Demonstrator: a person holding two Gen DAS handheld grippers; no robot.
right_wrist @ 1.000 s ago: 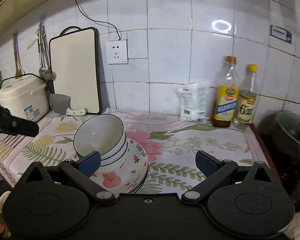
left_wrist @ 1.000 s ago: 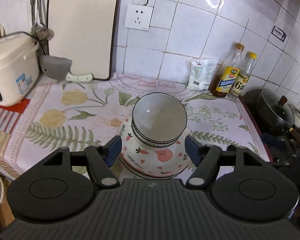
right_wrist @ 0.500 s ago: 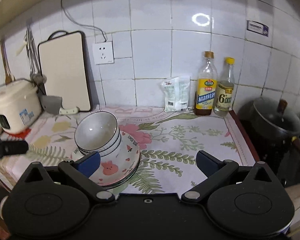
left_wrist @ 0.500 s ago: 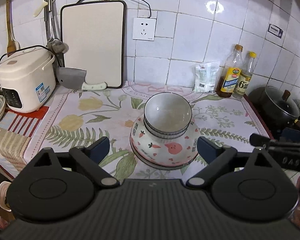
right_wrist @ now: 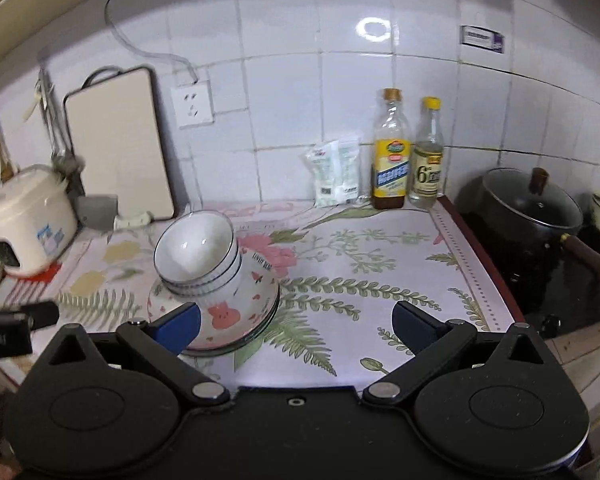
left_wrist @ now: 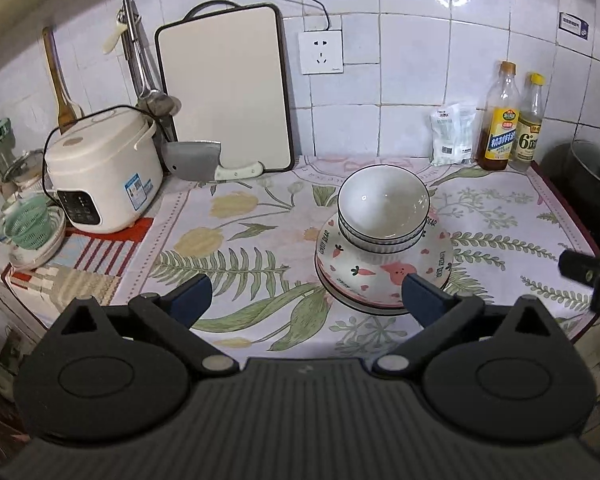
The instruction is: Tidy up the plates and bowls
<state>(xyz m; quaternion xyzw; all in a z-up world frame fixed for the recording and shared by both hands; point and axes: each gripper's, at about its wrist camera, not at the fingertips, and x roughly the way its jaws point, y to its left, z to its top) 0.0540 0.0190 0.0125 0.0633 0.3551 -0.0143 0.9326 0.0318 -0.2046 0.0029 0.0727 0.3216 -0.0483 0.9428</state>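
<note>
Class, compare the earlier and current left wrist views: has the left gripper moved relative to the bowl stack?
Yes. The left gripper has backed away and leftward from the bowl stack, its jaws having just been opening with nothing between them.

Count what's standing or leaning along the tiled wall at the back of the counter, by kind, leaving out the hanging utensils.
Bottles: 2
Rice cooker: 1
Cutting board: 1
Cleaver: 1
Plastic packet: 1
Total: 6
</note>
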